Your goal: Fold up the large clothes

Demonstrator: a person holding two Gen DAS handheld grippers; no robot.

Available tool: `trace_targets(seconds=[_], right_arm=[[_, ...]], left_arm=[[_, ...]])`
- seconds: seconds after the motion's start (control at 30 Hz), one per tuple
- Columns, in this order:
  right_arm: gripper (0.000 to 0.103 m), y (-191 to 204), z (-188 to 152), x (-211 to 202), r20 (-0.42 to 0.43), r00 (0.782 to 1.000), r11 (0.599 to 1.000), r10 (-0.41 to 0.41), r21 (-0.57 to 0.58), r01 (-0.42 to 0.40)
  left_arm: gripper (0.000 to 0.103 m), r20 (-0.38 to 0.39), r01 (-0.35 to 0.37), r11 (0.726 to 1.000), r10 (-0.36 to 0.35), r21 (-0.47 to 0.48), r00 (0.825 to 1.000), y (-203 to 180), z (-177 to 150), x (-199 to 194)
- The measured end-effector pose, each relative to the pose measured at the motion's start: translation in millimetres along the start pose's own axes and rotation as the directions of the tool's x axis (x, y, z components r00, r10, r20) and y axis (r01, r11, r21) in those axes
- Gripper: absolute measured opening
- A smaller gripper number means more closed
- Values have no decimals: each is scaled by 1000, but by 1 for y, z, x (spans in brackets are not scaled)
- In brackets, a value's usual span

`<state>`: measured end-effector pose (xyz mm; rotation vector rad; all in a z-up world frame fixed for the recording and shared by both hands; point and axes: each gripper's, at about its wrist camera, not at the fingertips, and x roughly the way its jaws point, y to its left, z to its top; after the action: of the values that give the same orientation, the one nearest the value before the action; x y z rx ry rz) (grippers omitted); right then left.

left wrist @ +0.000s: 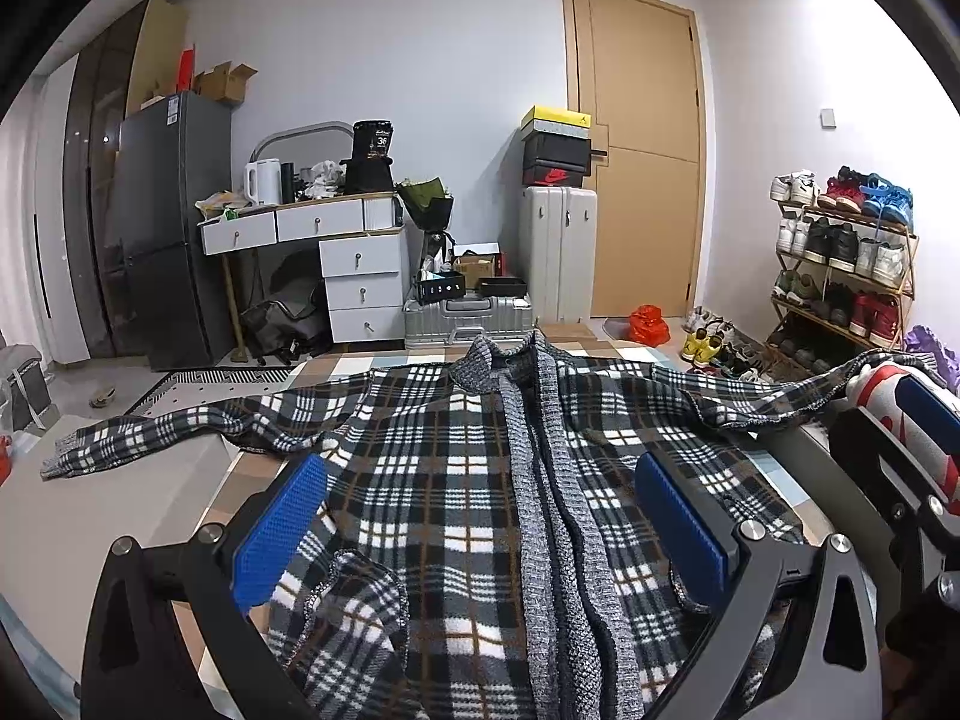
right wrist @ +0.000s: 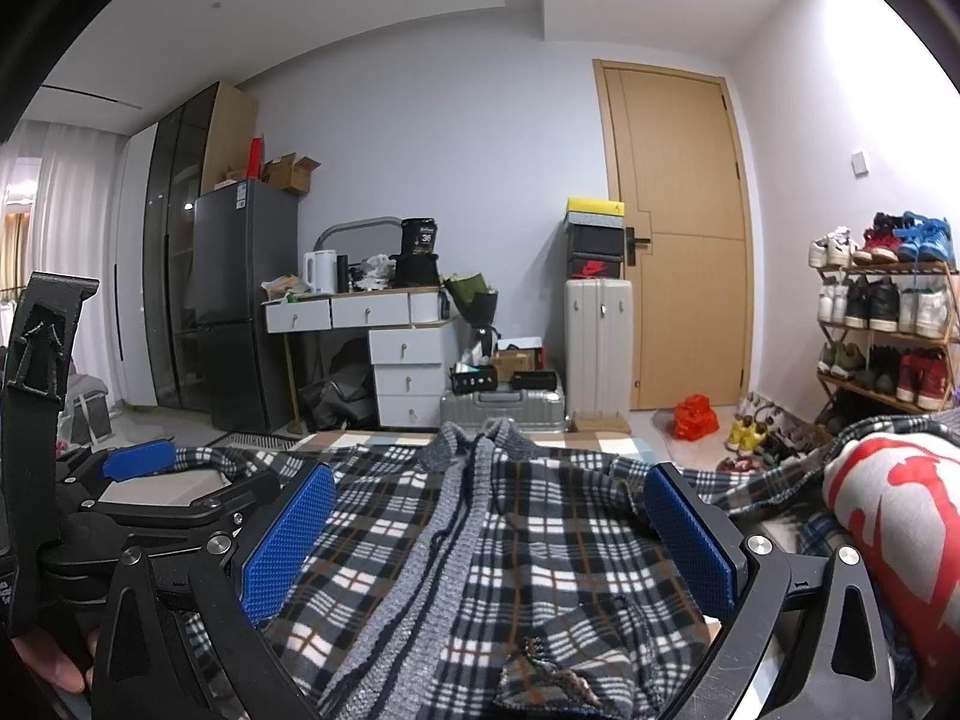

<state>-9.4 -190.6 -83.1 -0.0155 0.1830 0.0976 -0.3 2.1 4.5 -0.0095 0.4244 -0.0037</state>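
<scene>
A large plaid cardigan (left wrist: 432, 480) in black, white and brown lies spread flat on a table, its grey knit placket (left wrist: 540, 510) running down the middle and its collar at the far end. The left sleeve (left wrist: 150, 438) stretches out over the table's left edge. My left gripper (left wrist: 480, 516) hovers open over the garment's lower half, nothing between its blue pads. My right gripper (right wrist: 489, 534) stands open beside it above the same cardigan (right wrist: 510, 540). The right gripper shows at the right of the left wrist view, and the left gripper shows at the left of the right wrist view.
A red-and-white rolled cloth (right wrist: 888, 516) lies at the table's right. Beyond the far edge are suitcases (left wrist: 468, 312), a drawer desk (left wrist: 336, 252), a dark fridge (left wrist: 168, 222), a shoe rack (left wrist: 846, 258) and a wooden door (left wrist: 642, 144). A person's hand (right wrist: 42, 654) holds the left gripper.
</scene>
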Motion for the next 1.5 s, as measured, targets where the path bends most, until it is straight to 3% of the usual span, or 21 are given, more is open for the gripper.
trace_targets(seconds=[0.63, 0.8, 0.9, 1.03, 1.2, 1.3, 1.37, 1.4, 1.47, 1.5], right_arm=[[103, 0, -2, 2, -5, 1000, 1000, -1, 2, 1], [103, -12, -2, 6, -5, 1000, 999, -16, 28, 16], [103, -41, 7, 13, -27, 998, 994, -53, 98, 55], [103, -108, 34, 21, -127, 991, 983, -43, 173, 65], [103, -213, 72, 24, -234, 950, 957, -206, 154, 245], [103, -302, 79, 37, -386, 904, 888, -183, 329, 320], [103, -357, 67, 46, -466, 880, 781, -88, 516, 351], [103, -385, 55, 51, -496, 868, 699, -17, 615, 365], [103, -425, 32, 64, -484, 865, 555, 133, 759, 340], [103, -436, 29, 66, -489, 862, 533, 133, 769, 354]], left_arm=[[101, -5, -6, 1000, 6, 20, 1000, 2, -4, 1], [101, -18, -26, 997, 27, 67, 999, -2, -9, 6], [101, -35, -58, 986, 65, 157, 997, -7, -9, 8], [101, -60, -27, 984, 38, 178, 997, -13, -11, 10], [101, -37, 11, 980, -4, 200, 999, -28, -16, 13], [101, -90, 39, 978, -20, 205, 996, -34, -17, 19], [101, -133, 53, 977, -26, 207, 991, -36, -18, 24], [101, -144, 60, 978, -31, 202, 989, -36, -19, 26], [101, -172, 73, 979, -40, 189, 984, -35, -20, 29], [101, -179, 77, 980, -43, 186, 983, -35, -20, 30]])
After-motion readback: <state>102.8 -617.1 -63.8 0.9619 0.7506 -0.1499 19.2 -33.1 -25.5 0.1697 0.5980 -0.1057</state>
